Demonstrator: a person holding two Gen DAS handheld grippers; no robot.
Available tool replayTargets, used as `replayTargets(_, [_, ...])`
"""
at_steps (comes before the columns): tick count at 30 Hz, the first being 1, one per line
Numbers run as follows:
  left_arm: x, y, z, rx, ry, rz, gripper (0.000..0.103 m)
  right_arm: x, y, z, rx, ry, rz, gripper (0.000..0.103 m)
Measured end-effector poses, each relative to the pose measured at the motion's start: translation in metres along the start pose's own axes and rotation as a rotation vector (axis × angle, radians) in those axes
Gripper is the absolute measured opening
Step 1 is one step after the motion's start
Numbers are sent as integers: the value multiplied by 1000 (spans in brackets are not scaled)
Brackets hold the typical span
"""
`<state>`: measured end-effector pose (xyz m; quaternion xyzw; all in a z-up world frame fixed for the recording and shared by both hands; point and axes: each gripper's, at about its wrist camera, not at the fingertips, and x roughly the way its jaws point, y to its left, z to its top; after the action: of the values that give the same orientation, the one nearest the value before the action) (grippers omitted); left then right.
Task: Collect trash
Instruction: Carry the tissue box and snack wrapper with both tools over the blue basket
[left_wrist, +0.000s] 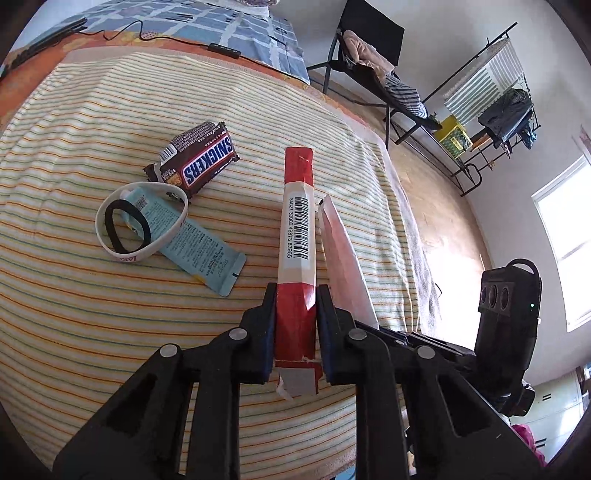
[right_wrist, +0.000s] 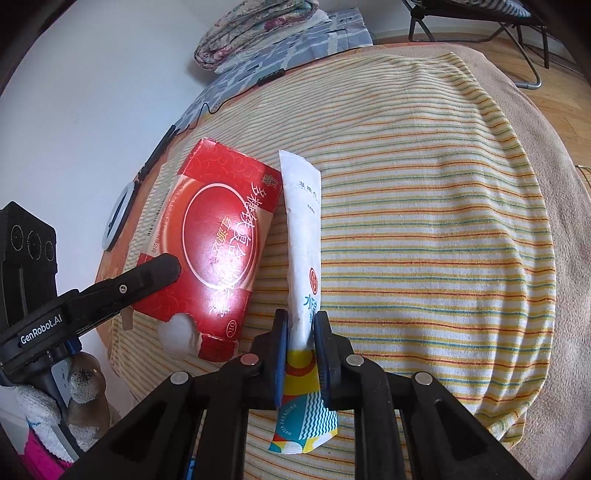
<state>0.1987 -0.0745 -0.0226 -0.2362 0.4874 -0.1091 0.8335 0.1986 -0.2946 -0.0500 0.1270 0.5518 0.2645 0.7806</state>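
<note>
In the left wrist view my left gripper (left_wrist: 295, 299) is shut on a flat red box (left_wrist: 297, 229), seen edge-on with a white barcode label. It hangs over a striped bed cover (left_wrist: 92, 332). The right wrist view shows the box's red face (right_wrist: 218, 240), with a left gripper finger (right_wrist: 147, 277) on it. My right gripper (right_wrist: 301, 325) is shut on a long white packet (right_wrist: 304, 229) with a colourful lower end. The packet (left_wrist: 343, 258) hangs just right of the box. On the cover lie a Snickers wrapper (left_wrist: 201, 160), a pale blue sachet (left_wrist: 199, 247), a white wristband (left_wrist: 177, 229) and a black hair tie (left_wrist: 110, 229).
A black cable with an inline switch (left_wrist: 225, 50) runs across the bed's far end, near a folded quilt (right_wrist: 255, 33). Beyond the bed are a chair with clothes (left_wrist: 369, 59), a drying rack (left_wrist: 491, 96) and wooden floor (left_wrist: 424, 177). A gloved hand (right_wrist: 37, 410) holds the left gripper.
</note>
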Motion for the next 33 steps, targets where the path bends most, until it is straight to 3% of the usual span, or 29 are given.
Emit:
replayTargets(10, [-43,-2,-15,58,-63,26,18,-28,23,-21,-64,-75,-66,7])
replayTargets(20, [-104,-3,-53,149,-107,46,18,-64,62,-63,-129,-134,-38,7])
replayTargets(33, [-165,22,-154,190,-69,85,18,-90,100,-162,-217,-92,9,7])
